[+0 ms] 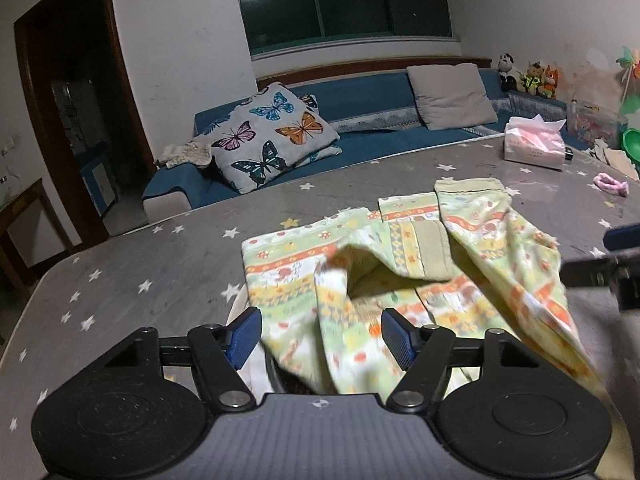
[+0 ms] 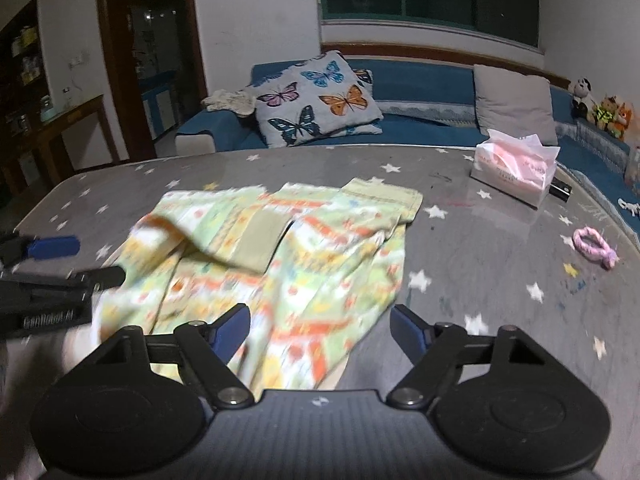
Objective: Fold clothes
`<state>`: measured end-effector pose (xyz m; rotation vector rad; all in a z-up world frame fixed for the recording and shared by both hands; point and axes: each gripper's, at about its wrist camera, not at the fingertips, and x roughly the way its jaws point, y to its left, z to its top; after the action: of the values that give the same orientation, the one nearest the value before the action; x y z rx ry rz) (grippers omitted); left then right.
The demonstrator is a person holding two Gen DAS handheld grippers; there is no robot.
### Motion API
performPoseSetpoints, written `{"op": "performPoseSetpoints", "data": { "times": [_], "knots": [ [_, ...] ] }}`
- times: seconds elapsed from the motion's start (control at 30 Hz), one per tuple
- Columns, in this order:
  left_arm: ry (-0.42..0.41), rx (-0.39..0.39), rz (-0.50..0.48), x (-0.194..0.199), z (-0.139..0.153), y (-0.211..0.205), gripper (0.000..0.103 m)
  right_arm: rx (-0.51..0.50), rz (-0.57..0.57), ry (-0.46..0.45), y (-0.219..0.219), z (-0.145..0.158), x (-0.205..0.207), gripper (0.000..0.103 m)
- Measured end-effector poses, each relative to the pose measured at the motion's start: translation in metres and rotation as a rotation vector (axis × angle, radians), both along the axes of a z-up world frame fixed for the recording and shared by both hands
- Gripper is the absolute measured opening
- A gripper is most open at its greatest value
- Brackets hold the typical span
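left tongs [image 1: 322, 334], right tongs [image 2: 320, 330] — apart | garment [image 2: 280, 248] — star-print table [image 2: 480, 240] | sofa [image 2: 420, 88]

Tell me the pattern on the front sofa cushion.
Colourful butterflies on grey cushion; clearest in the right wrist view.

left wrist: low, near, facing sofa [image 1: 360, 96] | right wrist: same | shared: table [image 1: 120, 280]
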<state>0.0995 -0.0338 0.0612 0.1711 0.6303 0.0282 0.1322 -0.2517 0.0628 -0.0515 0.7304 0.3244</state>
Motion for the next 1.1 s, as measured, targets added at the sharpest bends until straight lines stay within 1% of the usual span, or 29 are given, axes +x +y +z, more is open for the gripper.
{"op": "performPoseSetpoints", "data": {
  "times": [0.07, 0.1, 0.23, 0.27, 0.37, 0.43, 0.47, 0.5, 0.53, 0.57, 0.6, 0.7, 0.8, 0.83, 0.87, 0.93, 1.03, 1.1],
  "knots": [
    [0.004, -0.011, -0.008, 0.012, -0.001, 0.0, 0.066, 0.004, -0.007, 0.013, 0.002, -0.001, 0.024, 0.07],
    [0.005, -0.017, -0.012, 0.018, -0.002, 0.001, 0.064, 0.004, -0.009, 0.016, 0.004, -0.001, 0.032, 0.069],
    [0.007, -0.032, -0.033, 0.036, -0.003, 0.002, 0.064, -0.026, -0.002, 0.02, 0.018, -0.003, 0.07, 0.065],
    [0.008, -0.033, -0.044, 0.04, -0.004, 0.002, 0.062, -0.035, 0.002, 0.019, 0.022, -0.003, 0.079, 0.064],
    [0.016, -0.037, -0.08, 0.052, -0.006, 0.002, 0.053, -0.053, 0.008, 0.027, 0.036, -0.01, 0.107, 0.058],
    [0.028, -0.039, -0.098, 0.06, -0.009, 0.002, 0.045, -0.06, -0.006, 0.035, 0.042, -0.014, 0.125, 0.054],
    [0.037, -0.043, -0.102, 0.064, -0.011, 0.002, 0.038, -0.062, -0.01, 0.039, 0.045, -0.016, 0.132, 0.053],
    [0.044, -0.049, -0.107, 0.067, -0.013, 0.003, 0.035, -0.066, -0.014, 0.048, 0.048, -0.018, 0.14, 0.052],
    [0.048, -0.057, -0.112, 0.07, -0.015, 0.004, 0.034, -0.073, -0.016, 0.057, 0.052, -0.021, 0.147, 0.052],
    [0.052, -0.066, -0.117, 0.072, -0.016, 0.004, 0.031, -0.083, -0.017, 0.063, 0.055, -0.024, 0.153, 0.05],
    [0.055, -0.073, -0.121, 0.074, -0.017, 0.005, 0.025, -0.093, -0.018, 0.07, 0.058, -0.027, 0.159, 0.049],
    [0.051, -0.087, -0.12, 0.075, -0.019, 0.008, 0.014, -0.136, -0.012, 0.097, 0.066, -0.036, 0.17, 0.042],
    [0.047, -0.102, -0.116, 0.076, -0.021, 0.012, 0.008, -0.182, -0.021, 0.104, 0.068, -0.044, 0.175, 0.03],
    [0.041, -0.111, -0.102, 0.074, -0.02, 0.016, 0.008, -0.192, -0.029, 0.106, 0.066, -0.047, 0.175, 0.019],
    [0.036, -0.124, -0.086, 0.072, -0.018, 0.02, 0.006, -0.199, -0.038, 0.107, 0.064, -0.048, 0.174, 0.012],
    [0.025, -0.149, -0.055, 0.067, -0.014, 0.031, 0.006, -0.195, -0.053, 0.098, 0.058, -0.049, 0.171, 0.003],
    [0.005, -0.182, -0.013, 0.06, -0.007, 0.046, 0.006, -0.161, -0.073, 0.089, 0.047, -0.043, 0.168, 0.003],
    [0.0, -0.191, -0.004, 0.056, -0.004, 0.052, 0.006, -0.12, -0.079, 0.09, 0.041, -0.037, 0.169, 0.006]
  ]
}}
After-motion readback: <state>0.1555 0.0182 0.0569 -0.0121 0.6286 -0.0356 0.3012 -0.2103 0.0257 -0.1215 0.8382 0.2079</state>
